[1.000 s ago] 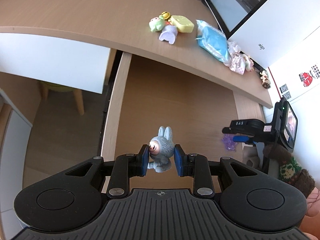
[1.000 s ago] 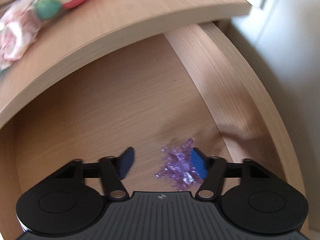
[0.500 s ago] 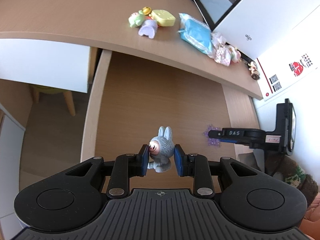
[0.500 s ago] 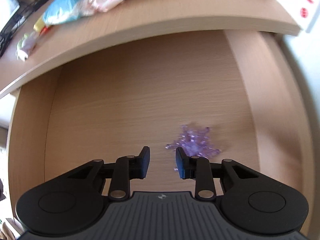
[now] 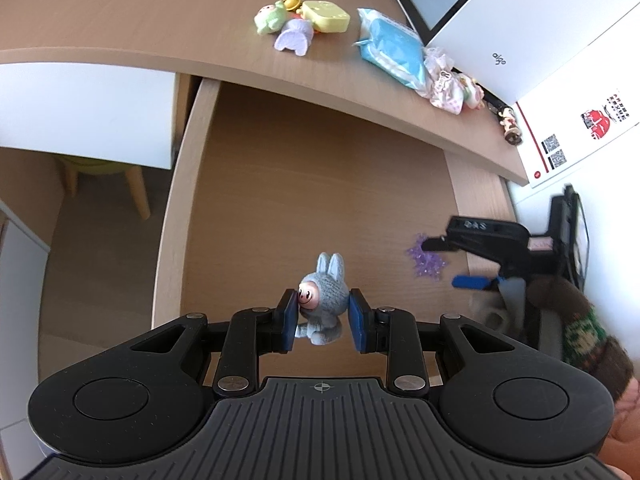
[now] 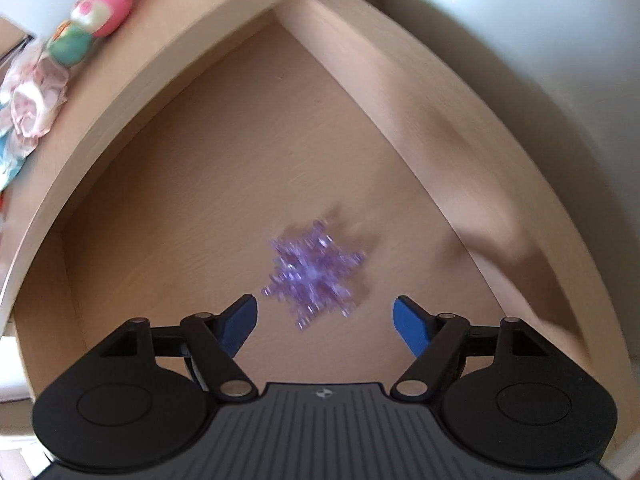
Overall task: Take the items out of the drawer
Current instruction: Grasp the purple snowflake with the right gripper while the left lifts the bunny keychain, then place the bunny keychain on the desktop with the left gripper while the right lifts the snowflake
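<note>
Gripping a grey bunny toy [image 5: 323, 304] between its blue pads, the left gripper [image 5: 322, 316] holds it above the open drawer [image 5: 304, 184], jaws clamped on its sides; a purple snowflake [image 5: 426, 262] lies on the drawer floor near the right wall. In the right wrist view, the right gripper [image 6: 325, 322] hovers over that blurred snowflake [image 6: 314, 276], jaws spread wide.

Light wooden tabletop [image 5: 120, 20] in daylight; white wall [image 5: 560, 60] at right, pale wood floor [image 5: 100, 260], wooden-legged stool [image 5: 136, 184] beneath.
</note>
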